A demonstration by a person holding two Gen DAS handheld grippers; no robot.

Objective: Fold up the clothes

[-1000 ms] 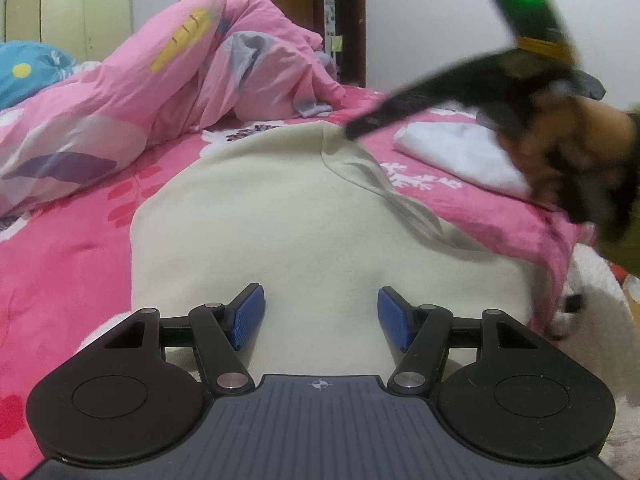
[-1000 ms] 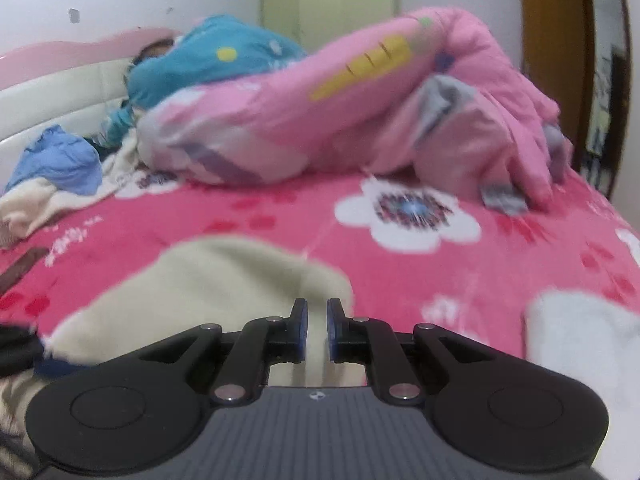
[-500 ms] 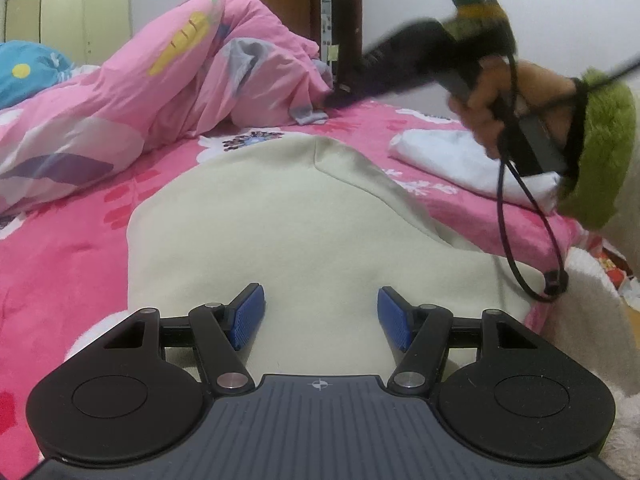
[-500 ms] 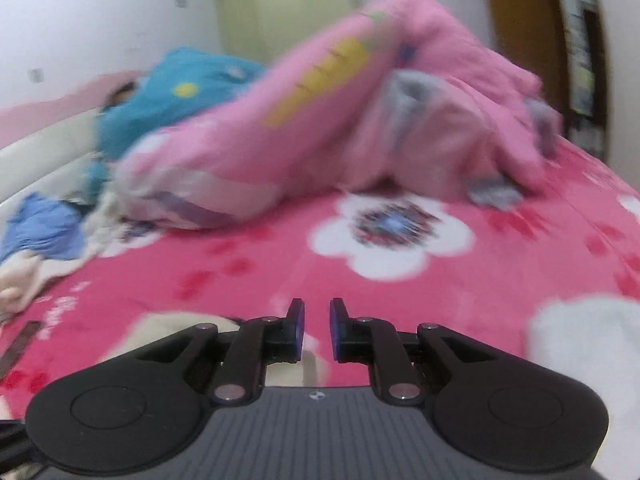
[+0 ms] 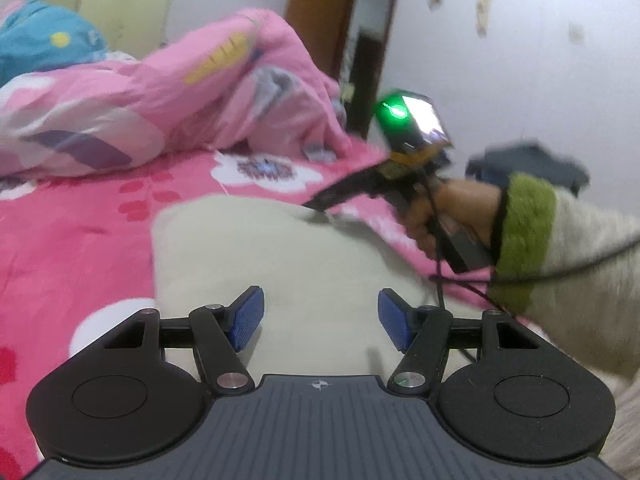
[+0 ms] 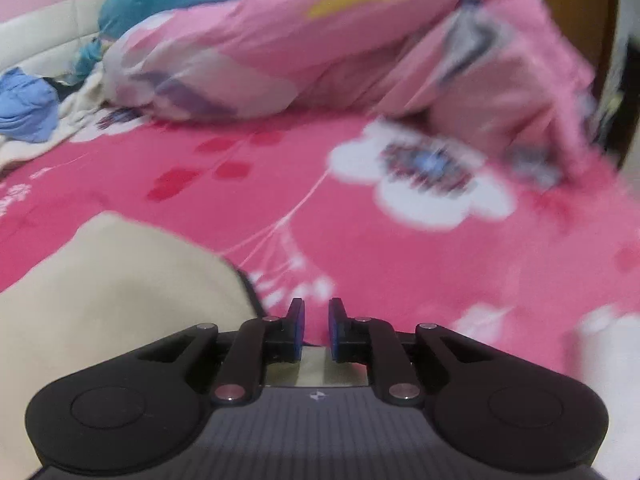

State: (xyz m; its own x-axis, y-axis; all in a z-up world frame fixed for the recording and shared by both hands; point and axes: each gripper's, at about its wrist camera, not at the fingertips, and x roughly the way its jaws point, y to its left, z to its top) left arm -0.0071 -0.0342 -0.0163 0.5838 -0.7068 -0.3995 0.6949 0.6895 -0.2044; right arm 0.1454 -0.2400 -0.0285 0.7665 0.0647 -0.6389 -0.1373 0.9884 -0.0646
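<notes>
Pink floral bedding (image 5: 72, 248) carries our work, a rumpled quilt (image 5: 180, 92) heaped toward its far edge. We have the cream garment (image 5: 304, 264) lying flat near the front edge, smoothed but, we judge, with folds left to make. Our left gripper (image 5: 320, 320) hovers over it, jaws wide and empty. Our right gripper (image 6: 316, 330) at the garment's far corner shows jaws narrowed, nothing visibly pinched

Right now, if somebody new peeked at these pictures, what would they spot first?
Probably the big bright pink flowered bedspread filling both views, with a cream garment spread on it. Behind lies a heaped pink quilt, and at the garment's right edge the right gripper glows with a green light on top.
</notes>
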